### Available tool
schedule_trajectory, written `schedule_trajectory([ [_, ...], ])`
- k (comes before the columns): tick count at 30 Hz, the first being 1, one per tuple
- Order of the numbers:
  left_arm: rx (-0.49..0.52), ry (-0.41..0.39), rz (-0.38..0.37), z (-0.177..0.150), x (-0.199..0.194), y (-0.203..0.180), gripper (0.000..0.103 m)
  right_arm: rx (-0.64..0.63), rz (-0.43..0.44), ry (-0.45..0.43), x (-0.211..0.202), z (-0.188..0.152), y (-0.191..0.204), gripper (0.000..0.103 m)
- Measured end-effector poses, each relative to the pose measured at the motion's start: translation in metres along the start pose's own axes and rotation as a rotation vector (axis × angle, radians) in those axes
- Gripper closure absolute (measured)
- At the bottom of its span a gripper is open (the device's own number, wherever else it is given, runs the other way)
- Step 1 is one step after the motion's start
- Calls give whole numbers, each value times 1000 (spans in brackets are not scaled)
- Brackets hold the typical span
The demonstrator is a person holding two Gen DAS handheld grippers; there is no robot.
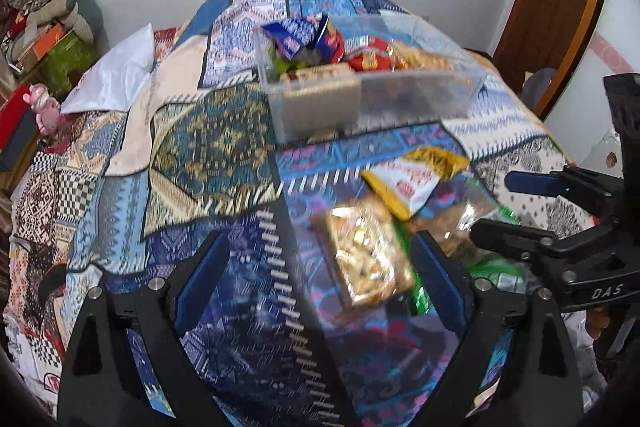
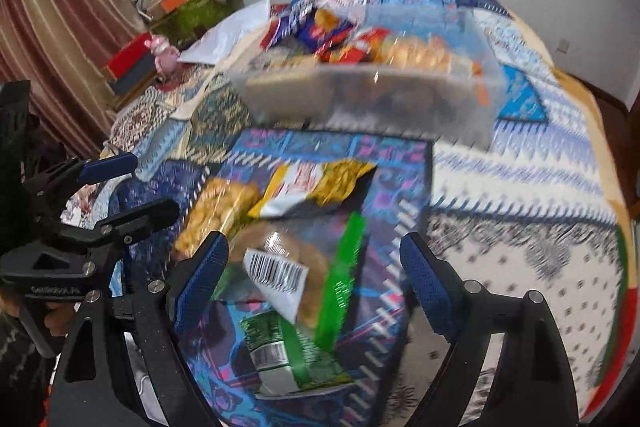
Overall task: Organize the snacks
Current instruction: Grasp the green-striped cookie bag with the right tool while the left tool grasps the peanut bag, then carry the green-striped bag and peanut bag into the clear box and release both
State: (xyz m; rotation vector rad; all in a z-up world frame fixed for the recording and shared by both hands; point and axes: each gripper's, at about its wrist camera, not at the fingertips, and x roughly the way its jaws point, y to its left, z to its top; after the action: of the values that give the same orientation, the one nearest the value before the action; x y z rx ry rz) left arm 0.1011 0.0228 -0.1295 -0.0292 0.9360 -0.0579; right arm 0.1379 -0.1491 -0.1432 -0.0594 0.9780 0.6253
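Mid-sort: clear bin point(image 1: 360, 95) far, part full. Both grippers spread, empty; right gripper point(image 2: 314, 267) over green-edged bag point(image 2: 296, 291). Next: lower, pinch it.

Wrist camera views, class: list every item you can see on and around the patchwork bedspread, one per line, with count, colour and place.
Storage bin: one, clear plastic, far side of bedspread, part filled with snacks.
Snack packets in bin: several, blue, red and orange; exact count unclear.
Yellow-and-white packet: one, on bedspread in front of bin.
Clear bag of golden snacks: one, nearer than that packet.
Clear bag with barcode label: one, green edge strip, between the right claw's fingers.
Green packet: one, nearest the right camera.
Bedspread: one, blue patchwork.
White pillow: one, far left.
Pink toy: one, left edge.
Left claw: open.
Right claw: open.
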Motion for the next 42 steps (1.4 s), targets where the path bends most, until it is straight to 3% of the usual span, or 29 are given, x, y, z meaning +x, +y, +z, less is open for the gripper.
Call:
schedule_trajectory([
  [4, -15, 13, -2, -8, 4, 5, 11, 15, 36, 56, 19, -6, 5, 17],
  [10, -31, 34, -17, -10, 11, 9, 11, 45, 82, 68, 28, -7, 1, 19],
  [12, -34, 34, -29, -8, 12, 8, 11, 52, 106, 53, 25, -8, -2, 31],
  [14, -34, 41, -41, -7, 16, 4, 11, 58, 126, 46, 21, -9, -3, 36],
  [16, -28, 50, -48, -5, 20, 0, 11, 51, 113, 31, 17, -10, -5, 52],
  [25, -26, 101, -50, 0, 49, -15, 12, 56, 71, -7, -2, -15, -22, 59],
  [28, -24, 112, -56, 0, 56, -18, 29, 62, 63, -23, -10, -16, -27, 60],
  [30, -28, 123, -65, -1, 59, -19, 52, 73, 61, -35, -16, -16, -32, 60],
  [31, -28, 121, -65, -2, 59, -19, 55, 77, 60, -40, -18, -16, -33, 60],
  [42, -23, 41, -61, 11, 26, -16, 59, 102, 51, -128, -44, -5, -44, 61],
])
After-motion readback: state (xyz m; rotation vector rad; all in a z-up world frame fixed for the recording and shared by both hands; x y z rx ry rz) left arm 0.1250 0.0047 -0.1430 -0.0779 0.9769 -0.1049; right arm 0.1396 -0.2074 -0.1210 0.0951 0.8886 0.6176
